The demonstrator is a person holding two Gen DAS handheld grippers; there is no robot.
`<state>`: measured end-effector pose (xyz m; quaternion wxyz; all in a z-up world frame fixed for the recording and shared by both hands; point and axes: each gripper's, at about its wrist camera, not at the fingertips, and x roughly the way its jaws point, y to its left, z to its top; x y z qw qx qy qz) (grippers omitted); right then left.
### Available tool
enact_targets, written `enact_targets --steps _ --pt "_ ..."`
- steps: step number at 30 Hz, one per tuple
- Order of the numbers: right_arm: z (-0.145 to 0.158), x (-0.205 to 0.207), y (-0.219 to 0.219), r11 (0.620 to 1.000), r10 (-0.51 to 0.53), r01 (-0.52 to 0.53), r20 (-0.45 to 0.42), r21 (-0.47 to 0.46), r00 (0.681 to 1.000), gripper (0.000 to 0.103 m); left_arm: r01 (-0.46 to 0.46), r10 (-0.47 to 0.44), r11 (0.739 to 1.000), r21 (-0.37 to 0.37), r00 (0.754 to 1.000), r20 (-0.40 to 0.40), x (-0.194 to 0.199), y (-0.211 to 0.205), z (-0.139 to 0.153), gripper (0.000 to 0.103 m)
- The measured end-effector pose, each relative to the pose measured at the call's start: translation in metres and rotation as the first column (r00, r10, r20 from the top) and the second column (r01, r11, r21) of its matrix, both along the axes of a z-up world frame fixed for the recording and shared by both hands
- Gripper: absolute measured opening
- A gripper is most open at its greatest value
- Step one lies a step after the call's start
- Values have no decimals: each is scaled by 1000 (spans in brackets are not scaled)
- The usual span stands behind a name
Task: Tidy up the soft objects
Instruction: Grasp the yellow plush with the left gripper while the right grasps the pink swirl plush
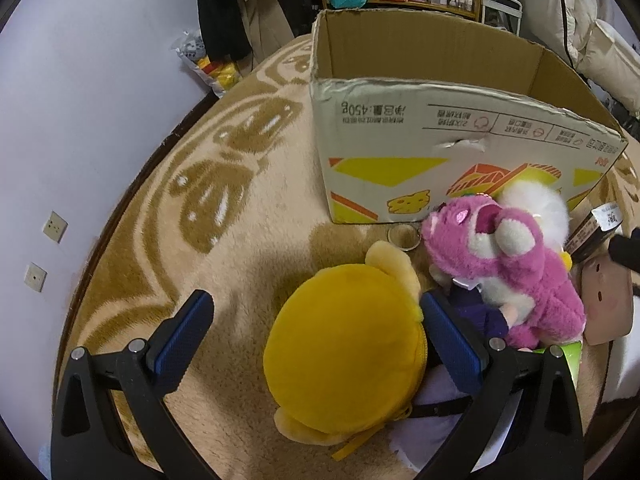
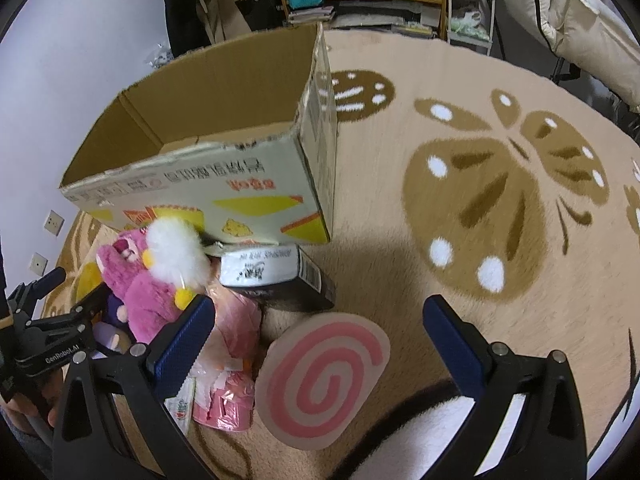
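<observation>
My left gripper point(image 1: 316, 300) is open over a round yellow plush point(image 1: 344, 348) lying on the rug; its right finger touches the plush, its left finger stands apart. A pink bear plush point(image 1: 516, 264) leans on a white fluffy plush point(image 1: 536, 204) just right of it, with a purple doll point(image 1: 476, 312) underneath. My right gripper point(image 2: 320, 304) is open above a flat pink-swirl cushion point(image 2: 324, 380), holding nothing. The pink bear point(image 2: 140, 292) and white fluffy plush point(image 2: 176, 248) lie to its left.
An open cardboard box point(image 1: 400, 152) stands on the beige patterned rug point(image 1: 224, 264), also seen as box point(image 2: 224, 176). A black-and-white carton point(image 2: 276, 276), a pink plastic bag point(image 2: 232, 356) and a metal ring point(image 1: 404, 236) lie near the toys. Shelves and hanging clothes stand behind.
</observation>
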<state>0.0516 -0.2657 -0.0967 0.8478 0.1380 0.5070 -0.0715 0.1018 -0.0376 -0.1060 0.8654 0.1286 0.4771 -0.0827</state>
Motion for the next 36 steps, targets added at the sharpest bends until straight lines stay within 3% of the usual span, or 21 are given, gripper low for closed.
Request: enact_targets --steps 5,7,9,12,16,22,27,36 --pt "-10 1 -1 1000 14 -13 -40 29 999 98 -32 31 999 -41 999 -34 2 7 -5 101" --pt "-13 1 -1 999 20 -18 -55 43 998 83 -52 49 997 -61 997 -51 2 10 -7 99" --pt "-16 1 -1 999 21 -18 -73 51 997 75 -62 56 995 -82 996 -67 2 12 -9 99" --pt "-18 1 -3 999 10 -7 -82 34 997 60 -73 64 992 -101 994 -94 4 14 -12 90" --pt "-18 1 -6 999 3 0 -72 43 997 51 -71 54 987 -142 991 -121 4 15 -14 77" --pt "-12 -3 -2 1000 14 -12 -54 29 998 35 -61 41 985 -162 992 -120 -1 12 -11 73" --pt "3 -10 3 1000 20 -20 5 7 1000 30 -54 45 990 -127 996 -73 -11 10 -4 73" --pt "46 -26 11 998 24 -12 214 -56 977 28 -49 55 994 -100 997 62 -27 12 21 72"
